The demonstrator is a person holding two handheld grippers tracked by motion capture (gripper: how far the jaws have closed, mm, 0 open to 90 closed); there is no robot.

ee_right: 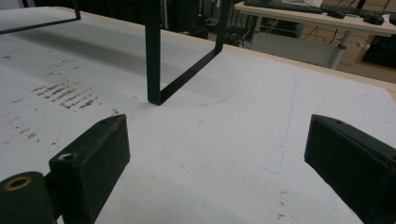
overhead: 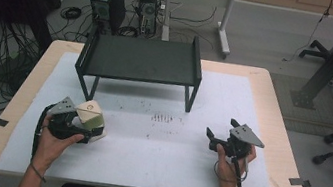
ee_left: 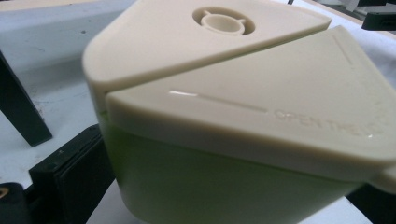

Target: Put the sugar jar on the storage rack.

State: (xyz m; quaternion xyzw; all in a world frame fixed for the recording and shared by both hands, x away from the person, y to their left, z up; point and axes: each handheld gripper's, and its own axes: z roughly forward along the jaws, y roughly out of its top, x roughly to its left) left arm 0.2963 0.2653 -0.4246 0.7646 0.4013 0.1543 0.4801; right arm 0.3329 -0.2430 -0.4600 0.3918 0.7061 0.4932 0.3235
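Note:
A cream-lidded container with a pale green body [overhead: 92, 116] sits at the left front of the white mat, and my left gripper [overhead: 88, 129] is shut on it. In the left gripper view the container [ee_left: 224, 116] is very close, its lid split into two flaps with raised lettering, and a black jaw stands against each side of the green body. My right gripper [overhead: 221, 127] is held at the right front of the mat. It is open, and in the right gripper view only bare mat lies between its jaws [ee_right: 217, 140].
A low black metal shelf [overhead: 142, 59] stands on the far half of the table; one of its legs [ee_right: 153, 56] is ahead of the right gripper. Dark scuff marks [overhead: 163, 118] dot the mat [overhead: 153, 162]. Computers and cables lie on the floor beyond.

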